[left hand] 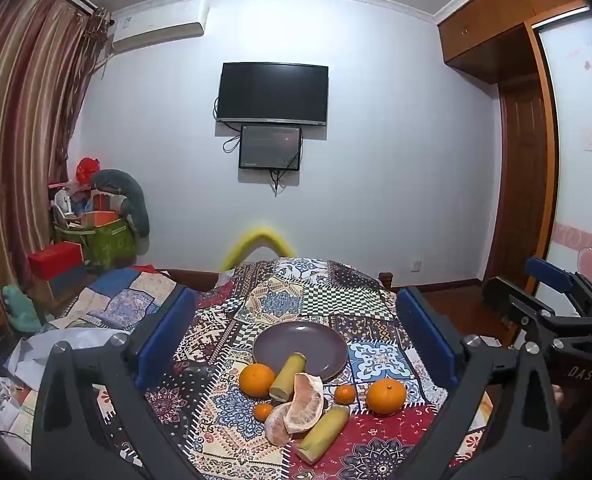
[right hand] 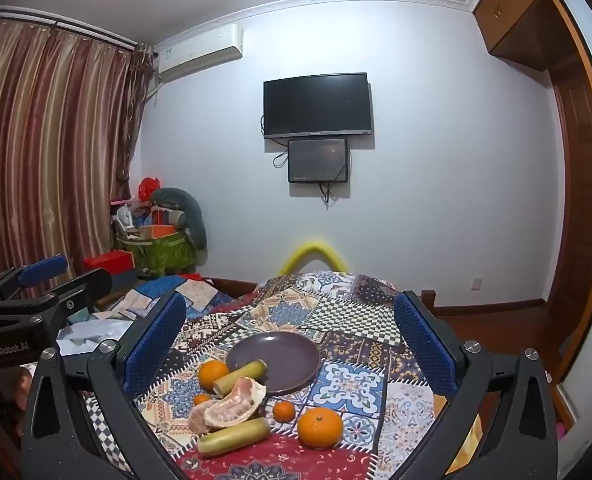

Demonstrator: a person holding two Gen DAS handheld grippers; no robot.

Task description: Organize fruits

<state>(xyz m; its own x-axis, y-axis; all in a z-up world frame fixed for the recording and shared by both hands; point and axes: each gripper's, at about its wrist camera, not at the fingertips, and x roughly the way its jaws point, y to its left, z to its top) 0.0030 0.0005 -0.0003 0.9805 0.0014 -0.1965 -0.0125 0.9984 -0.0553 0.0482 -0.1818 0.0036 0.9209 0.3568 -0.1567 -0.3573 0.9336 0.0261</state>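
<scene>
Oranges: four, two large [left hand: 257,379] [left hand: 386,395], two small [left hand: 344,394] [left hand: 263,411]
Sugarcane pieces: two [left hand: 287,376] [left hand: 323,433]
Pomelo segments: two [left hand: 306,403] [left hand: 277,424]
Plate: one [left hand: 312,340]
Left hand-held gripper [left hand: 296,330]: wide open, empty
Right hand-held gripper [right hand: 290,338]: wide open, empty
Hidden: one small orange partly behind pomelo

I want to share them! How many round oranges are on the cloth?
4: a big orange left of the plate, another big one at right, two tiny ones beside the peeled pomelo. More may hide behind.

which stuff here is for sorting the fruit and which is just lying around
For the job:
- plate
- big oranges
- small oranges
- peeled pomelo pieces
- two cane sticks

Just lying about:
- television
- curtain
- green bag of clutter
- red box
</scene>
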